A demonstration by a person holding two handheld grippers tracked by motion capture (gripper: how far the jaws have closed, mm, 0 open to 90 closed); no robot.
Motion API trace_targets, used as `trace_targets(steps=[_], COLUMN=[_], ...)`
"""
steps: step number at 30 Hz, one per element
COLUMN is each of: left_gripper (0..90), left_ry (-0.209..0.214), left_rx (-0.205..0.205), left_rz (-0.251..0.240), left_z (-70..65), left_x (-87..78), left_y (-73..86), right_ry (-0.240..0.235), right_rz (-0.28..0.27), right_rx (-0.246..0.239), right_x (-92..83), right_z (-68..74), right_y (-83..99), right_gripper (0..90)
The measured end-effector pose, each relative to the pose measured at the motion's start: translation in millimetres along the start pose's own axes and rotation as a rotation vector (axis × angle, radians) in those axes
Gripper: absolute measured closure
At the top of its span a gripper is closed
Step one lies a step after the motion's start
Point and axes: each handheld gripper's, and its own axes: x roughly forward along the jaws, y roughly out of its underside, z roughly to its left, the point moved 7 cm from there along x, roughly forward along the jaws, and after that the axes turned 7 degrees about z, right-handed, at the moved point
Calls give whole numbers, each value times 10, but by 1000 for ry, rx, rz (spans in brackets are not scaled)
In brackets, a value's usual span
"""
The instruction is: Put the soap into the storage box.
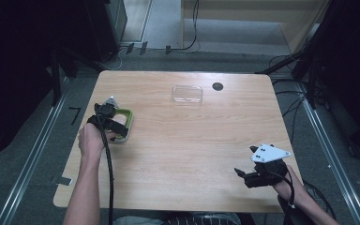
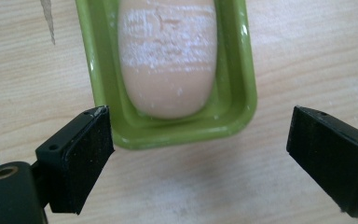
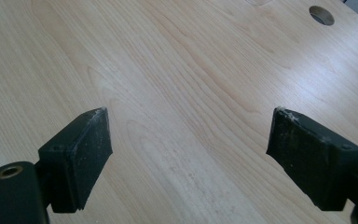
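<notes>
The left gripper (image 2: 200, 154) hovered just above the near end of a green tray (image 2: 242, 88), its jaws spread wide and gripping nothing. The tray sat near the left edge of the wooden table (image 1: 183, 140) and held a pale oblong bread roll (image 2: 168, 60) dusted white. The right gripper (image 3: 189, 154) stood well apart at the near right corner, jaws likewise spread over bare wood. A clear plastic lid (image 1: 187, 93) lay near the far edge.
</notes>
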Motion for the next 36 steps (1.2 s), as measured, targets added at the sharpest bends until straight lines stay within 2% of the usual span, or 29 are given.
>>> trace_targets(steps=[6,12,21,32,36], left_gripper=[63,62,59,45,45], left_ry=[1,4,-3,-1,-1], left_rx=[19,32,51,90,90], left_rz=[29,64,76,119,120], left_z=[-55,-92,-156,-237,-258], left_x=[-64,-59,-99,-113,-105], left_y=[161,320,474,748,829], right_ry=[-1,-1,3,4,5], right_rz=[-1,1,-5,-4,-4], right_rx=[2,6,3,0,-1], right_x=[-1,-4,-4,-3,-4], right_z=[-2,-1,-2,-1,-1], right_y=[4,7,1,2,1], right_gripper=[137,136,136,136,137])
